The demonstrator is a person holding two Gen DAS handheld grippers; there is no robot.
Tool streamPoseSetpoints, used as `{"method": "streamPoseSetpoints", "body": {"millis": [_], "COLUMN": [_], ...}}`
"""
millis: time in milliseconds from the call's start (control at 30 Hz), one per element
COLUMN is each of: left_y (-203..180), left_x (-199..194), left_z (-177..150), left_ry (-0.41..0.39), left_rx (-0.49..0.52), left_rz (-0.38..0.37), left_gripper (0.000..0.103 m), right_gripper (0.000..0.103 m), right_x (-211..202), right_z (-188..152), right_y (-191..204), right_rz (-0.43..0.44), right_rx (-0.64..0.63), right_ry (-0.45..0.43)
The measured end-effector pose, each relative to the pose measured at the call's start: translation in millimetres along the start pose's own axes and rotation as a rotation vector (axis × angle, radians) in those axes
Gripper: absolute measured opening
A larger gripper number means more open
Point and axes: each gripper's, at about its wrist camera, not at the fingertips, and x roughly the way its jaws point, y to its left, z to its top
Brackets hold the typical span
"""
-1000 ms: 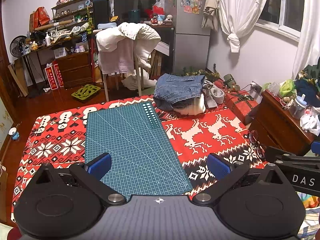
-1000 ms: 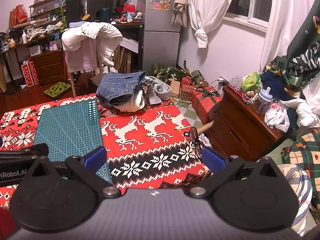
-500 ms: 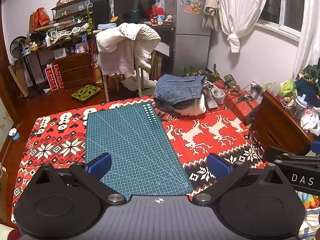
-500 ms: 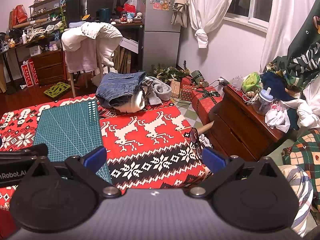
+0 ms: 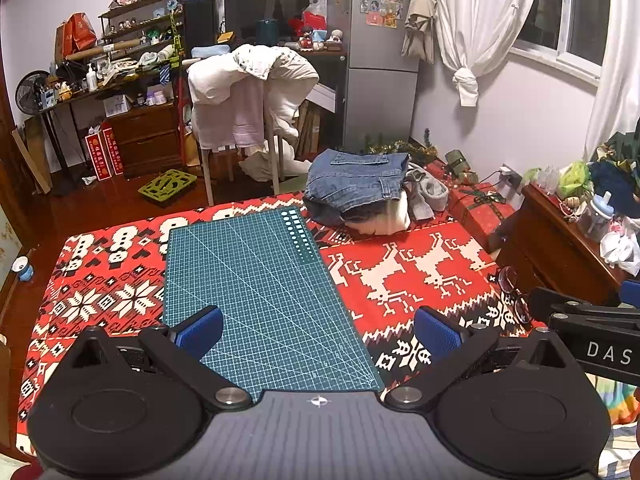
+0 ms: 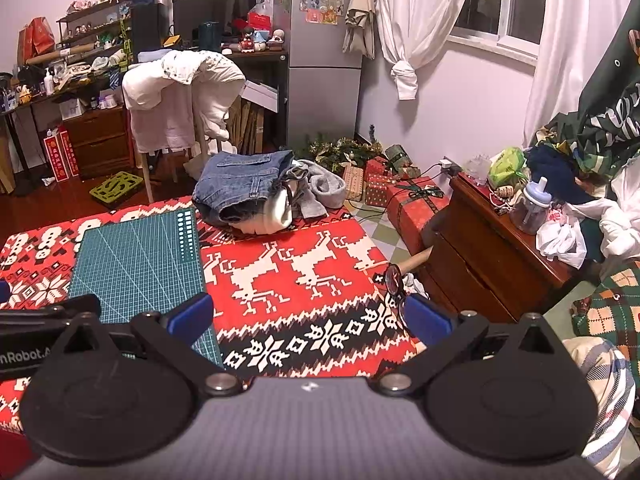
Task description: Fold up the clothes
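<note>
- Red-and-white patterned blanket [image 5: 420, 264] is covering the bed, with a green cutting mat [image 5: 256, 292] lying bare on its left half.
- At the far edge, a stack of clothes [image 5: 360, 188] is sitting with folded jeans [image 6: 244, 184] on top, something white beneath, and a grey garment [image 6: 324, 190] slumping loosely against its right side.
- Judging progress: the jeans are lying folded, which fits either a pile being built up or one waiting to be worked through; the grey piece is looking unfolded.
- Left gripper [image 5: 318, 332] is hovering over the near end of the mat, claw spread wide and carrying nothing.
- Right gripper [image 6: 308, 318] is hanging over the blanket's near right part, likewise spread and gripping nothing.
- More loose clothing is piling up at the right on the wooden cabinet [image 6: 492, 240], and white laundry is draping over a chair [image 5: 248, 92] behind the bed.
- Eyeglasses [image 6: 394, 284] are resting at the blanket's right edge, possibly sitting in the way of any spreading there.
</note>
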Motion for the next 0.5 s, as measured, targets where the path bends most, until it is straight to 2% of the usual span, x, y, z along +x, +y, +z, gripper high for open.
{"method": "streamPoseSetpoints", "body": {"millis": [200, 367, 500], "left_y": [4, 10, 19], "left_x": [14, 32, 51], "left_z": [8, 18, 27], "left_ry": [0.011, 0.005, -0.007], "left_rx": [-0.016, -0.033, -0.086], "left_rz": [-0.02, -0.004, -0.008], "left_gripper": [0.103, 0.103, 0.103], "right_gripper": [0.103, 0.103, 0.103], "right_x": [20, 47, 68], "right_z": [8, 20, 29], "right_y": [1, 3, 3], "right_rz": [0.006, 0.022, 0.035], "right_rx": [0.026, 0.074, 0.113], "right_ry": [-0.022, -0.057, -0.085]}}
